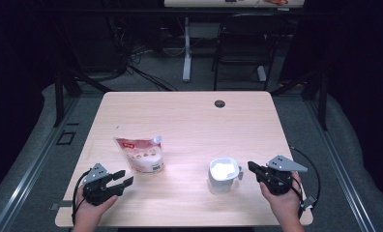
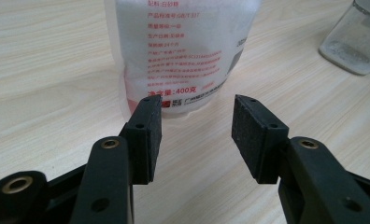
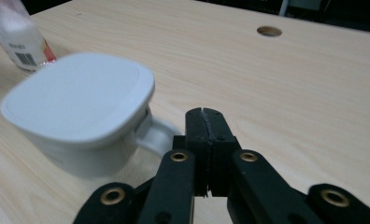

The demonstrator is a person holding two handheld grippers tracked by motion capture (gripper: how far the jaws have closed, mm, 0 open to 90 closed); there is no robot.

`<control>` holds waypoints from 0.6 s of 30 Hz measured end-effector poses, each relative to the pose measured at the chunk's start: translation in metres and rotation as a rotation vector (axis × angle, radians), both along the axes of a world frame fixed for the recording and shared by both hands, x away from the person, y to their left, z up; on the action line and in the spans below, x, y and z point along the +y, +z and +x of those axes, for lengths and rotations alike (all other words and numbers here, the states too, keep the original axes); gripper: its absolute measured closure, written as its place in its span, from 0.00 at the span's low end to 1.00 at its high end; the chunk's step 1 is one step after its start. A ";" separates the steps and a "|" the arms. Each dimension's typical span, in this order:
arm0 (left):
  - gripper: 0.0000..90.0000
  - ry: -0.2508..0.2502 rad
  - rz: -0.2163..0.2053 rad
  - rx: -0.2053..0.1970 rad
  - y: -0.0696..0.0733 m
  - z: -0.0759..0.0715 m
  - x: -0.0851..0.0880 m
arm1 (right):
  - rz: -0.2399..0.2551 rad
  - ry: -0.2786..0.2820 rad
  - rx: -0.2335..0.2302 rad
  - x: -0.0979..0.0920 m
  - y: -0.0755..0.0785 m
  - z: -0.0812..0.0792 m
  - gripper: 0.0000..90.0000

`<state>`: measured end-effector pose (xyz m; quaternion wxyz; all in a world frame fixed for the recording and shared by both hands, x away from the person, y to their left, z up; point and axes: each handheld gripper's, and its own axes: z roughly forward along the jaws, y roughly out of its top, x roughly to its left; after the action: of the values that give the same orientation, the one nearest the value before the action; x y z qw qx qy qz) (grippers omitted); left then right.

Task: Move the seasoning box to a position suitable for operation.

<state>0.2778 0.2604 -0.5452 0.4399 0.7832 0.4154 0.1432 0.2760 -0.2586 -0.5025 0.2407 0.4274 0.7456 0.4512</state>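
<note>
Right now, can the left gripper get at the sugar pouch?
Probably yes. The left gripper is open, its jaws point straight at the pouch standing just ahead, and bare table lies between them. The lidded mug sits well off to the side.

Left tool point(image 1: 124, 179) gapes wide; right tool point(image 1: 250, 166) is pressed closed.

On the light wooden table point(image 1: 189, 121), a white pouch point(image 1: 140, 154) with red print stands left of centre, and a white lidded cup point(image 1: 223, 175) sits to its right, nearer the front edge. The left gripper point(image 1: 123, 178), jaws apart, points at the pouch from the near left. The right gripper point(image 1: 251, 167), jaws pressed together, sits just right of the cup's handle.
</note>
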 end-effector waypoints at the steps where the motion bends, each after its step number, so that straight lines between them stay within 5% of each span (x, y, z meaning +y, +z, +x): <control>1: 0.59 0.002 -0.001 -0.003 -0.001 0.000 0.000 | -0.007 0.004 -0.006 0.002 0.006 0.001 1.00; 8: 0.60 -0.008 -0.004 0.012 -0.002 0.002 -0.001 | -0.008 0.060 0.004 0.018 0.031 0.013 1.00; 18: 0.61 -0.004 -0.004 0.017 -0.003 0.003 0.001 | -0.046 0.122 0.078 0.034 0.028 0.011 1.00</control>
<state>0.2803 0.2612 -0.5481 0.4382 0.7843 0.4180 0.1347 0.2874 -0.2250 -0.4746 0.1934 0.3929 0.7892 0.4307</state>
